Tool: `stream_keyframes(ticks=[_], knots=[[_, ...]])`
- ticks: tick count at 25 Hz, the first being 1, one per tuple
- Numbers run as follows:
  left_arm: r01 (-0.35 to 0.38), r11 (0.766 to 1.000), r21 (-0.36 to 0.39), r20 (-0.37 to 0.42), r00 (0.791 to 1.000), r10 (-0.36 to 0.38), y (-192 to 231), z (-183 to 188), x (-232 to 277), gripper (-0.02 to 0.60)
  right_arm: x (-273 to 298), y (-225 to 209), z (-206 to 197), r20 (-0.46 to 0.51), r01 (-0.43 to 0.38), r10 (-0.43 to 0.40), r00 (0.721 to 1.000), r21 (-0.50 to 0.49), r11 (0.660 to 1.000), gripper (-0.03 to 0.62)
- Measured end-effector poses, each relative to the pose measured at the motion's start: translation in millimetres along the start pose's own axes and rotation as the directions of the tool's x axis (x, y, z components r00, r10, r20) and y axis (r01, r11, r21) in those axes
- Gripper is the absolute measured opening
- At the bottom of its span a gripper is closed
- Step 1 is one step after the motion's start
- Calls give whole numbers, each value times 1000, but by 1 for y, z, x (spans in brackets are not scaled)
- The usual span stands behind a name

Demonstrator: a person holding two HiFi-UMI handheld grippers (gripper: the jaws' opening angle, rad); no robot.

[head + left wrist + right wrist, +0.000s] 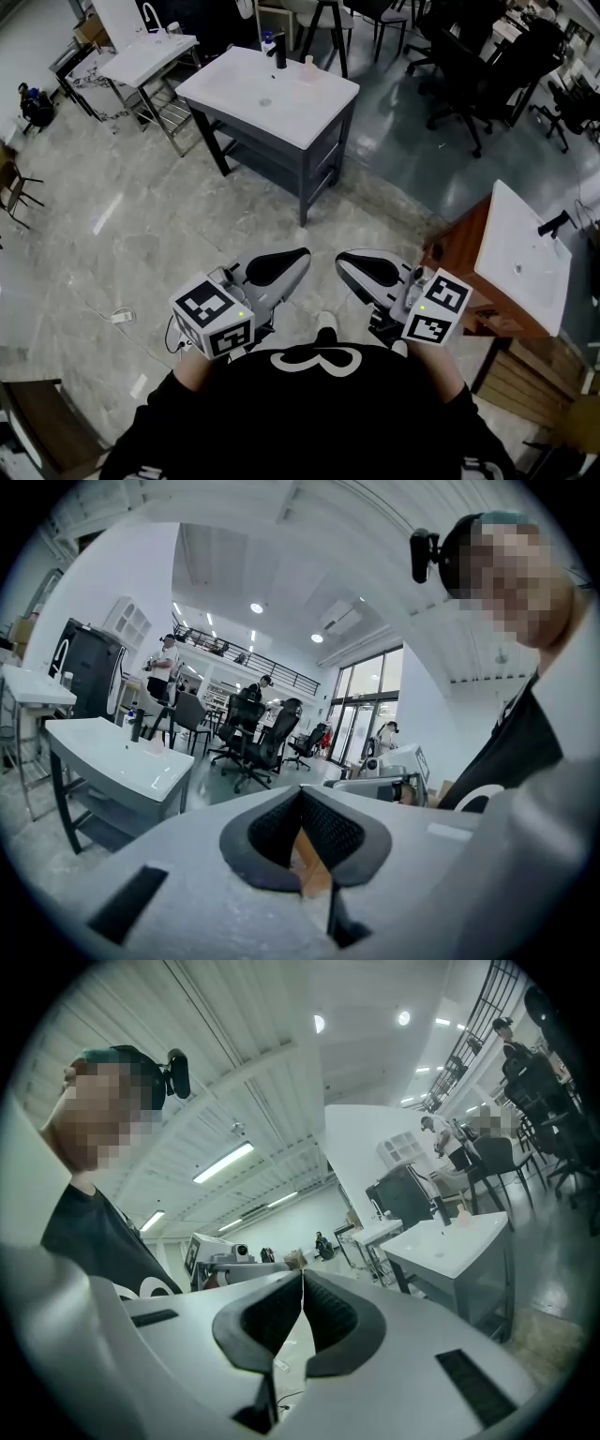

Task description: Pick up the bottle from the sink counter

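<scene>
A small pale pink bottle [307, 67] stands at the back of the white sink counter [244, 103], right of the black faucet [278, 49]. Both grippers are held close to my body, far from the counter, over the grey floor. My left gripper [302, 256] is shut with nothing in it, and so is my right gripper [343, 260]. In the left gripper view the left gripper [302, 795] has its pads touching, and the bottle [156, 743] is far off on the counter [112, 761]. The right gripper [302, 1279] also has its pads together, with the bottle [465, 1214] small in the distance.
A second white sink table [150, 52] stands at the back left. A wooden cabinet with a white basin [525, 248] is close on my right. Black office chairs [469, 66] fill the back right. A blue-capped bottle [268, 41] stands behind the faucet.
</scene>
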State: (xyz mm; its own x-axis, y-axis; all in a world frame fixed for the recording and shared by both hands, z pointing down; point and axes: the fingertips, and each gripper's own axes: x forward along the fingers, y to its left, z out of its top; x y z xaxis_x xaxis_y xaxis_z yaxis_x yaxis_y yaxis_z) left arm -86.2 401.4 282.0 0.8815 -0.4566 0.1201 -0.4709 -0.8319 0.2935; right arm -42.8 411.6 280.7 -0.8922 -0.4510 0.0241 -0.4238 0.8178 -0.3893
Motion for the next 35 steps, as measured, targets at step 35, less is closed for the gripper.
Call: stream_keyframes(ticks=[35], knots=[[-99,994,45,29,995,98,62,51,164,15,-37,-159,79,29,-87,88,996,-40,995,14]])
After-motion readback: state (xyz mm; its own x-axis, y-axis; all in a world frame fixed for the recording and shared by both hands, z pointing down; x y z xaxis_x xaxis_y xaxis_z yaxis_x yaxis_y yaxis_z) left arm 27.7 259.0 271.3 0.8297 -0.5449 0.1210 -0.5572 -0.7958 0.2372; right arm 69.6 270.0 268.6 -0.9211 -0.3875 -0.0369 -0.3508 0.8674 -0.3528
